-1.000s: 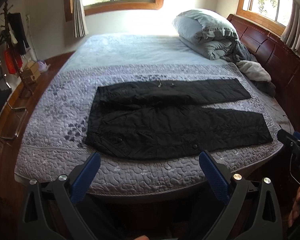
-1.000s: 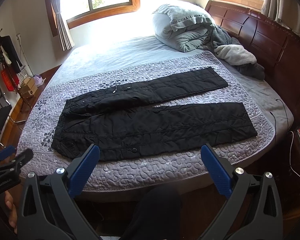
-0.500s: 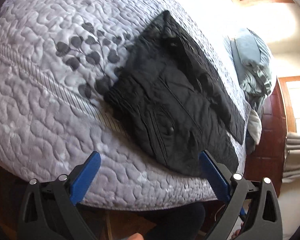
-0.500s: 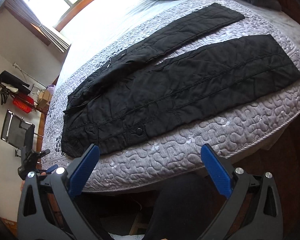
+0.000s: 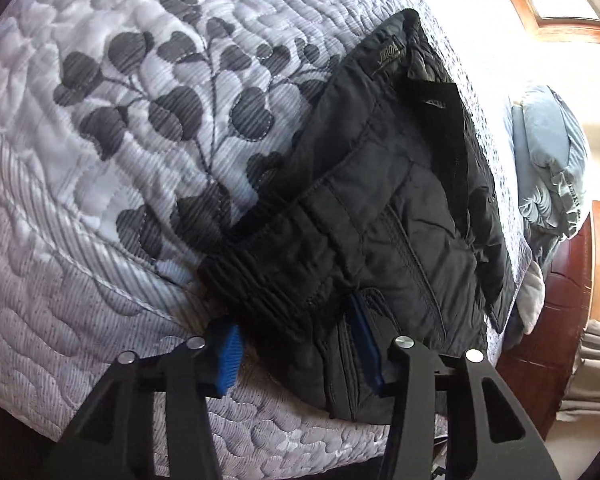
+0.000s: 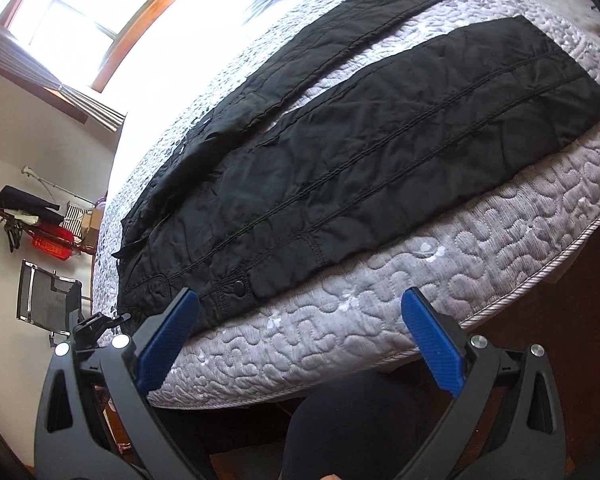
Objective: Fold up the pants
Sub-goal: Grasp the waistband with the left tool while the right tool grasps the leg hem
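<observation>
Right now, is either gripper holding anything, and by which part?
The left gripper is closing on the black quilted pants at the near waistband corner. The right gripper is open, holding nothing.

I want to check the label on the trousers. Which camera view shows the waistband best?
The left wrist view: the waistband fills the frame, close up, with the inner label visible. The right wrist view shows only its near corner, small, beside the long legs.
</observation>
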The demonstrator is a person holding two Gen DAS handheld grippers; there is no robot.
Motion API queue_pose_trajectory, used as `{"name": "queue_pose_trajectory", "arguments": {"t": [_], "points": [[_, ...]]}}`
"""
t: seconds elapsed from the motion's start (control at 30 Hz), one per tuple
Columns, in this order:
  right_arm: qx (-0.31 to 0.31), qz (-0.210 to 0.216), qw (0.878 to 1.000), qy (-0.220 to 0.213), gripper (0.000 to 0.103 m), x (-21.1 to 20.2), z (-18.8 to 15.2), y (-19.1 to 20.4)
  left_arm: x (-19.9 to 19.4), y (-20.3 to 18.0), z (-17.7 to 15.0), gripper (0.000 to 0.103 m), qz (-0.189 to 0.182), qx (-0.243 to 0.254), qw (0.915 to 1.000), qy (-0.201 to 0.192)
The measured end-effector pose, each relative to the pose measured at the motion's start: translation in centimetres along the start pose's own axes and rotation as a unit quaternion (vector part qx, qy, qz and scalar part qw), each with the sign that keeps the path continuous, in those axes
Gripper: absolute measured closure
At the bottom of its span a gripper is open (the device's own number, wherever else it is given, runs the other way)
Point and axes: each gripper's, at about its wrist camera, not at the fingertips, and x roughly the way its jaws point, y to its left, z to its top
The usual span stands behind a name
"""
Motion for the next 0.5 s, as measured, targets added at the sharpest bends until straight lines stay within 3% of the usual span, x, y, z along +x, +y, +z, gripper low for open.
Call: {"name": "queue_pose_trajectory", "arguments": {"t": [0.1, 0.2, 0.23, 0.27, 0.3, 0.4, 0.43, 0.5], "points": [[0.045, 0.01, 0.999, -0.002, 0.003, 0.3, 1.5, -4.2, -0.1, 0.5, -0.2, 0.07, -0.015, -0.01, 0.9998, -0.008], [0.116, 0.022, 0.993, -0.032, 0.006, -0.9, 4.2, -10.8, -0.1, 0.3, -0.9, 0.076, -0.013, 0.002, 0.9995, -0.028], [0.133, 0.018, 0.99, -0.046, 0.024, -1.6, 5.0, -12.9, -0.1, 0.2, -1.2, 0.077, -0.011, 0.005, 0.9993, -0.036], [0.151, 0.01, 0.987, -0.056, 0.052, -2.2, 6.0, -15.2, -0.1, 0.2, -1.3, 0.078, -0.01, 0.004, 0.9991, -0.041], [0.173, 0.003, 0.983, -0.061, 0.057, -2.8, 6.8, -17.5, 0.1, 0.2, -1.3, 0.078, -0.01, 0.003, 0.9989, -0.046], [0.237, -0.002, 0.967, -0.095, 0.046, -4.7, 8.7, -23.8, 0.7, 0.0, -1.2, 0.077, -0.007, 0.002, 0.9986, -0.053], [0.255, -0.003, 0.961, -0.108, 0.039, -5.3, 9.2, -25.5, 0.8, 0.1, -1.2, 0.075, -0.008, 0.0, 0.9985, -0.053], [0.292, 0.014, 0.948, -0.126, 0.037, -5.9, 9.7, -28.5, 1.0, 0.6, -1.1, 0.07, -0.02, -0.012, 0.9983, -0.054]]}}
